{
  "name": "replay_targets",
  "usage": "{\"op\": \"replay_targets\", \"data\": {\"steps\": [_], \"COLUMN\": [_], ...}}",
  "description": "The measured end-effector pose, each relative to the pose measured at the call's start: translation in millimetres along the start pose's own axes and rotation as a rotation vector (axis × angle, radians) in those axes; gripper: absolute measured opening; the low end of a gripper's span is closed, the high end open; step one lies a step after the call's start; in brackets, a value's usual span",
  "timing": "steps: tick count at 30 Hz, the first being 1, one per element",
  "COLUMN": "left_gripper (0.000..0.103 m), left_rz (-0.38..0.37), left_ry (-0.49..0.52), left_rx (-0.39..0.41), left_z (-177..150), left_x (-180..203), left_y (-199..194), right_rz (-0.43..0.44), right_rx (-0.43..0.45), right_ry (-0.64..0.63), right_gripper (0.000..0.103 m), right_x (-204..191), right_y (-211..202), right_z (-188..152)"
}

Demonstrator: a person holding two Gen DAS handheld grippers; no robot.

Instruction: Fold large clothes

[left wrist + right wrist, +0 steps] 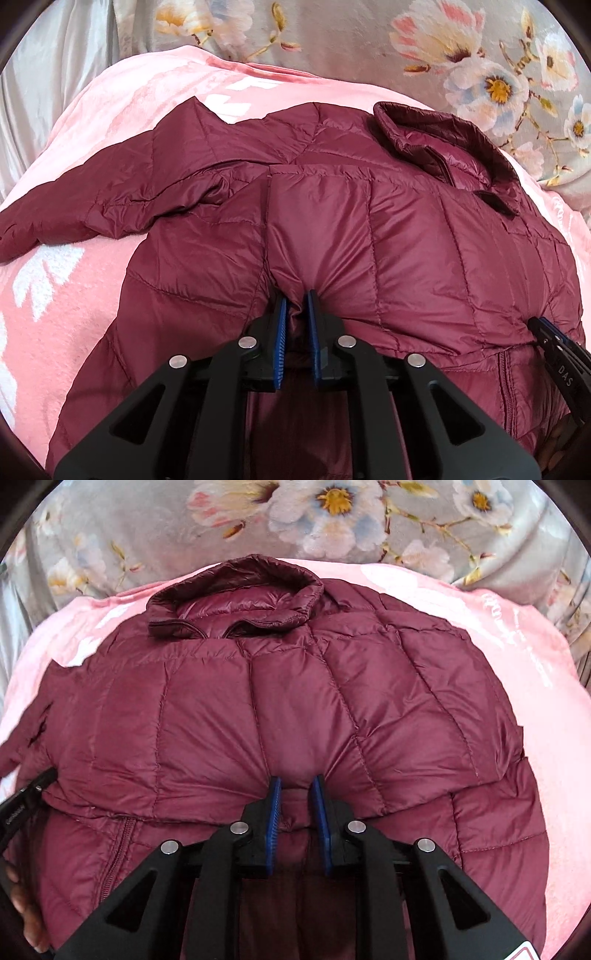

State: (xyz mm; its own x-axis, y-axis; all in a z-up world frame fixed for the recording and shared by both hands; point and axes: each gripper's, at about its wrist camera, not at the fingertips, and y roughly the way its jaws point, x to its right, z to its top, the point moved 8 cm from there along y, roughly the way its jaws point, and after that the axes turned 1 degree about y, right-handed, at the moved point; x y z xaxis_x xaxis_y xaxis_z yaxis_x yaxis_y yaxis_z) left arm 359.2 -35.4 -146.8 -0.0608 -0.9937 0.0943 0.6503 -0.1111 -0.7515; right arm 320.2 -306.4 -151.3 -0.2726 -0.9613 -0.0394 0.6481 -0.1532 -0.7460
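Clearly both hands are mid-fold on the maroon quilted puffer jacket (pixel 369 206), which lies spread on a pink plush blanket with white motifs (pixel 55 258) over a grey floral bedspread (pixel 369 33). The left gripper (pixel 295 299) has its blue-padded fingers nearly closed on a bunched pleat of the jacket's lower edge, right at its tips. The right gripper (pixel 297 784) pinches a matching pleat of the same edge in the same way. Ahead of both grippers the body of the jacket runs up to the stand-up collar (pixel 236 590); one sleeve (pixel 74 206) trails off to the left of the left gripper.

The step seems to be carrying the hem forward toward the collar. To do it well, both grippers should probably lift together and travel level, keeping the edge taut between them so the slippery shell does not sag or twist. The loose sleeve looks likely to spoil a tidy rectangle unless tucked inward. Puffy fill will probably spring back, so pressing down after release would help.
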Motion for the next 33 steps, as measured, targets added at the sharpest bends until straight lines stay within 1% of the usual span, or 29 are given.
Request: {"op": "replay_targets", "data": {"steps": [2, 3, 5, 6, 7, 8, 9, 10, 11, 12, 13, 14, 16, 17, 18, 19, 20, 22, 23, 24, 25, 27, 28, 29, 30, 31, 32, 33], "left_gripper": [0.011, 0.012, 0.023, 0.036, 0.05, 0.058, 0.074, 0.086, 0.089, 0.089, 0.089, 0.089, 0.088, 0.088, 0.088, 0.088, 0.088, 0.085, 0.083, 0.081, 0.081, 0.078, 0.072, 0.068, 0.06, 0.049, 0.041, 0.022], "left_rz": [-0.006, -0.026, -0.064, -0.077, -0.075, -0.066, -0.044, -0.021, 0.0, 0.023, 0.043, 0.061, 0.119, 0.132, 0.152, 0.172, 0.188, 0.198, 0.179, 0.168, 0.166, 0.19, 0.192, 0.189, 0.182, 0.183, 0.185, 0.187], "left_ry": [-0.005, -0.021, -0.069, -0.103, -0.132, -0.153, -0.19, -0.235, -0.275, -0.314, -0.35, -0.393, -0.522, -0.567, -0.627, -0.661, -0.683, -0.717, -0.741, -0.757, -0.762, -0.739, -0.722, -0.708, -0.689, -0.677, -0.66, -0.644], "left_rx": [0.0, 0.001, 0.006, 0.016, 0.044, 0.076, 0.128, 0.174, 0.195, 0.195, 0.181, 0.166, 0.145, 0.147, 0.15, 0.154, 0.157, 0.146, 0.139, 0.134, 0.139, 0.16, 0.165, 0.166, 0.161, 0.153, 0.143, 0.139], "left_z": [0.0, -0.2, -1.6, -2.1, -0.7, 1.8, 5.4, 8.7, 10.3, 11.6, 10.8, 9.8, 2.2, -1.1, -5.8, -9.0, -10.9, -15.8, -17.5, -19.8, -19.8, -18.2, -15.9, -12.4, -10.6, -8.6, -5.7, -2.9], "left_x": [-0.2, -1.9, -12.6, -26.1, -42.6, -57.9, -84.3, -115.8, -143.3, -170.1, -195.5, -222.9, -290.2, -310.7, -339.2, -357.9, -373.9, -395.9, -403.1, -404.3, -404.4, -402.3, -399.8, -397.8, -395.3, -393.0, -390.6, -389.5], "left_y": [-0.4, -2.2, -12.1, -23.7, -38.1, -50.1, -68.2, -84.4, -93.5, -97.6, -98.2, -96.6, -93.4, -93.3, -93.2, -93.3, -92.2, -85.0, -78.5, -73.5, -70.6, -68.1, -66.7, -63.8, -61.7, -57.8, -54.8, -55.4], "right_rz": [-0.01, -0.007, -0.005, -0.013, -0.004, 0.028, 0.083, 0.127, 0.151, 0.169, 0.185, 0.195, 0.196, 0.188, 0.175, 0.144, 0.115, 0.101, 0.104, 0.107, 0.109, 0.098, 0.087, 0.078, 0.073, 0.07, 0.068, 0.068], "right_rx": [0.002, 0.003, 0.011, 0.023, 0.027, 0.034, 0.048, 0.064, 0.079, 0.094, 0.098, 0.094, 0.089, 0.078, 0.063, 0.046, 0.058, 0.052, 0.044, 0.041, 0.038, 0.04, 0.04, 0.041, 0.041, 0.04, 0.04, 0.04], "right_ry": [-0.008, -0.005, 0.015, 0.042, 0.059, 0.078, 0.091, 0.094, 0.091, 0.079, 0.061, 0.037, -0.006, -0.029, -0.042, -0.061, -0.085, -0.1, -0.096, -0.09, -0.084, -0.079, -0.082, -0.086, -0.088, -0.089, -0.088, -0.087], "right_gripper": [0.017, 0.017, 0.018, 0.019, 0.021, 0.024, 0.026, 0.036, 0.049, 0.053, 0.055, 0.055, 0.055, 0.057, 0.06, 0.06, 0.062, 0.066, 0.067, 0.067, 0.069, 0.071, 0.072, 0.073, 0.073, 0.074, 0.074, 0.074], "right_x": [-0.2, -1.4, 1.4, 4.4, 3.2, -0.8, -9.6, -19.5, -29.6, -41.5, -53.2, -64.8, -82.7, -91.2, -96.2, -99.4, -102.7, -105.1, -104.7, -104.2, -102.8, -100.9, -101.1, -101.6, -101.8, -101.0, -100.8, -100.4], "right_y": [-0.5, -1.4, -7.9, -19.1, -27.5, -40.3, -57.2, -71.5, -83.7, -95.3, -101.9, -105.3, -106.4, -103.4, -99.8, -97.1, -99.5, -97.7, -96.2, -95.9, -95.3, -94.8, -94.6, -94.4, -94.4, -93.8, -93.6, -93.5], "right_z": [0.3, 0.4, -0.2, -3.1, -5.3, -10.2, -17.2, -24.1, -30.9, -41.3, -51.2, -61.1, -77.5, -87.3, -93.0, -96.9, -96.0, -96.2, -96.2, -96.8, -96.5, -96.6, -96.5, -96.8, -97.6, -97.7, -97.6, -97.3]}}
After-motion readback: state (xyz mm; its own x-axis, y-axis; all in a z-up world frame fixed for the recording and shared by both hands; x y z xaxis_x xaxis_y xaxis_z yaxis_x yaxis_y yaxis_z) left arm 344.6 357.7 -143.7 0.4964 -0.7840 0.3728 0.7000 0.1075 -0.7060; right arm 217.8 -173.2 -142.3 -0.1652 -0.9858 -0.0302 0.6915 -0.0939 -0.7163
